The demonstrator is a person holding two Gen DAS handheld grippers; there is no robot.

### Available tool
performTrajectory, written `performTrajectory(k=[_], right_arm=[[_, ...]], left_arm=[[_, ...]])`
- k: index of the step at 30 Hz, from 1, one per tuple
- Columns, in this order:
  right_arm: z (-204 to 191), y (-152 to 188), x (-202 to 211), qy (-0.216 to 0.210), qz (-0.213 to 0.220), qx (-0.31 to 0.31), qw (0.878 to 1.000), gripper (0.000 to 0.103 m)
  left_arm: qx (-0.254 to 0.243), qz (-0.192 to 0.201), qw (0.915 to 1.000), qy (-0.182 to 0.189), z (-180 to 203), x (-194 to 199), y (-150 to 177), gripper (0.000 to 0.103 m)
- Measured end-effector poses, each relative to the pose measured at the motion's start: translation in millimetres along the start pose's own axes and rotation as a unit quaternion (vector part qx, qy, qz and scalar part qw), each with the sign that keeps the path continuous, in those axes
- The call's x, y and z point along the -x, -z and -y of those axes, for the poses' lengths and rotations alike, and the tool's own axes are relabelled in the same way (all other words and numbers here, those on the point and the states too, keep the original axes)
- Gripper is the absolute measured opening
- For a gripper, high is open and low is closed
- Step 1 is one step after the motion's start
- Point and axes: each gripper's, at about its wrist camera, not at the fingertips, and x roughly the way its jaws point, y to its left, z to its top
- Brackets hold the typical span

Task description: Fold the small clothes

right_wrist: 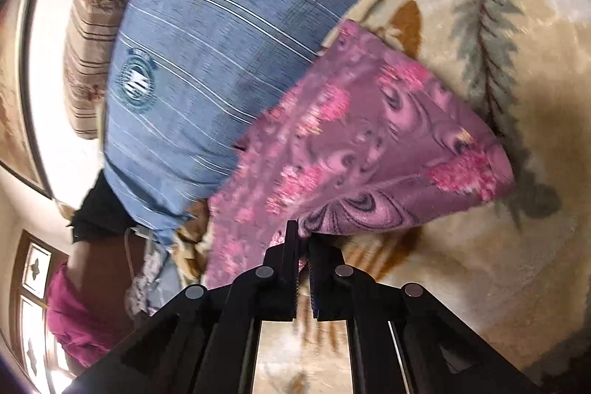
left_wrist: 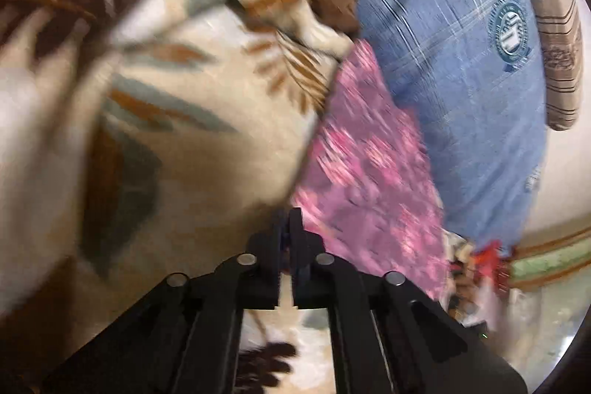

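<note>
Both grippers pinch the purple, pink-flowered cotton cloth [right_wrist: 354, 143]: left gripper [left_wrist: 289, 220] and right gripper [right_wrist: 300, 235] each clamp an edge (blurry), likely stretching it flat for folding.

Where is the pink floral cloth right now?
The pink floral cloth hangs mid-frame in both wrist views, pinched by the right claw and apparently the left claw, between the blue striped pillow and the cream leaf-print blanket.

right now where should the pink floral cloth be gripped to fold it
At its near edge corners, from the near side, where left gripper and right gripper are shut on the pink floral cloth; it hangs as a flat panel.
</note>
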Motion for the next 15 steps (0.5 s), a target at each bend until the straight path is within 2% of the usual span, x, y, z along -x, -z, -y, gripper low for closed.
performTrajectory(k=[2, 4, 7, 8, 9, 10, 11, 12, 15], right_arm=[[10, 2, -3, 0.012, -0.016, -0.014, 1.0, 0.005], [11, 6, 2, 0.01, -0.026, -0.019, 0.999, 0.013], [3, 7, 28, 0.018, -0.011, 0.006, 1.0, 0.014], [-1, 5, 40, 0.016, 0.01, 0.015, 1.0, 0.014], [-5, 1, 51, 0.014, 0.038, 0.023, 0.999, 0.016], [-10, -5, 64, 0.013, 0.076, 0.035, 0.996, 0.023], [-13, -11, 68, 0.015, 0.095, 0.041, 0.994, 0.03], [-14, -17, 71, 0.02, 0.111, 0.046, 0.993, 0.037], [-10, -31, 60, 0.04, 0.129, 0.06, 0.989, 0.037]], left_arm=[[-0.001, 0.008, 1.0, -0.003, -3, 10, -1, 0.0], [-0.004, 0.002, 0.9996, 0.027, -2, 21, -1, 0.001], [-0.044, 0.013, 0.9983, 0.036, 16, 37, 2, 0.003], [-0.052, 0.014, 0.9977, 0.04, 22, 38, 2, 0.004], [-0.063, 0.015, 0.9968, 0.047, 32, 38, 2, 0.011], [-0.077, 0.015, 0.9957, 0.05, 44, 36, 2, 0.026], [-0.092, 0.014, 0.9946, 0.047, 57, 29, 3, 0.037], [-0.106, 0.013, 0.9935, 0.037, 67, 23, 4, 0.055], [-0.156, 0.016, 0.9875, -0.014, 88, -7, 11, 0.057]])
